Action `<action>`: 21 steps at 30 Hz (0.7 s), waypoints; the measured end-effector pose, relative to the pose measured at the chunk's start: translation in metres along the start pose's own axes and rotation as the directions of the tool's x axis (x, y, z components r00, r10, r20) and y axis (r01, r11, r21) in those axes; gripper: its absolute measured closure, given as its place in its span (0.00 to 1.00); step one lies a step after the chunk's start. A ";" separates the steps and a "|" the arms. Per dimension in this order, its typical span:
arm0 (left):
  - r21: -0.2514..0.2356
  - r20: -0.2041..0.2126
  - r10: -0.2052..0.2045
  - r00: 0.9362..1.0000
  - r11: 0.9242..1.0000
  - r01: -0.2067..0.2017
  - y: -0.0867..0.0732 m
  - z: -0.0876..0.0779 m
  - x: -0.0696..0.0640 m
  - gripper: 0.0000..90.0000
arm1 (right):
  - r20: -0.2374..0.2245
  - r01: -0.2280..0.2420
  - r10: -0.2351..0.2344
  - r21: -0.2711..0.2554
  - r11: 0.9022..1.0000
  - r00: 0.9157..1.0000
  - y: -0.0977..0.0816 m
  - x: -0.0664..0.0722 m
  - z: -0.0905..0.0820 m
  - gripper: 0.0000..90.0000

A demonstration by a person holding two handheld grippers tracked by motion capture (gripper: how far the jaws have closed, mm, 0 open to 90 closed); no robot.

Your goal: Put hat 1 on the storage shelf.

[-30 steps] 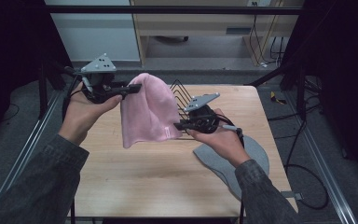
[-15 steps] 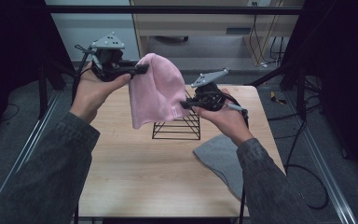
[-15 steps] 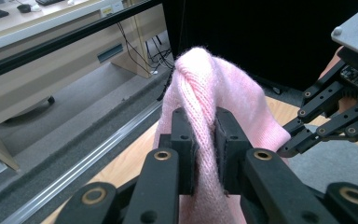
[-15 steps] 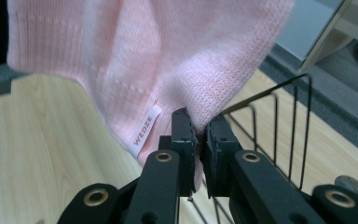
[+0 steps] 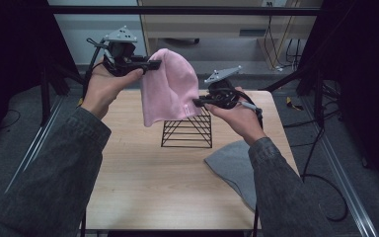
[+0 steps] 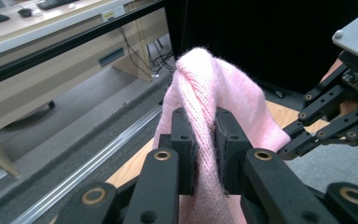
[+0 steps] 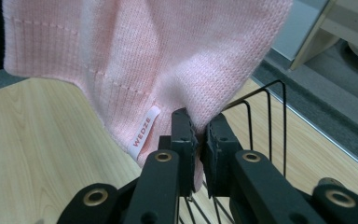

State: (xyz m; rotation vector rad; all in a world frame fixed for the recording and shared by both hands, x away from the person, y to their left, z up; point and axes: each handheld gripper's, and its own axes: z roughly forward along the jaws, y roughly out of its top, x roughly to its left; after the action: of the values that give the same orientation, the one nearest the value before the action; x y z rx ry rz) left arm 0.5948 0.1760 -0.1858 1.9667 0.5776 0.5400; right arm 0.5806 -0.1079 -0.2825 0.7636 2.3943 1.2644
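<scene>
Pink beanie [image 5: 170,86] higher than before, above wooden table [image 5: 138,182], dark room.

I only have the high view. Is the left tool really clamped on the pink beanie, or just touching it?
Observer: Clamped. In the left gripper view the left tool pinches a bunched fold of the pink beanie between both pads.
Operator: And the right one?
Observer: The right tool is shut on the knit just above the ribbed hem, beside a small white label.
Operator: What does the label say?
Observer: WEDZE.
Operator: Anything under the right tool?
Observer: The black wire rack stands just behind and below it.
</scene>
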 end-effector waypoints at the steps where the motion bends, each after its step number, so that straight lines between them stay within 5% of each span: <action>1: 0.003 -0.005 0.006 1.000 1.000 -0.006 0.002 0.001 0.001 0.88 | 0.004 -0.002 0.002 0.001 1.000 1.000 0.000 -0.001 0.000 0.93; 21: -0.016 0.000 -0.009 1.000 1.000 0.009 0.011 0.044 0.023 0.88 | 0.085 -0.090 0.095 -0.055 0.994 0.992 -0.008 -0.030 0.011 0.93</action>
State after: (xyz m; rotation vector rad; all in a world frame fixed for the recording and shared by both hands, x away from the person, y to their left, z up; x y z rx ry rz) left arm 0.6410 0.1559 -0.1918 1.9479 0.5800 0.5375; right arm 0.6078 -0.1219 -0.2944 0.9050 2.2727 1.2945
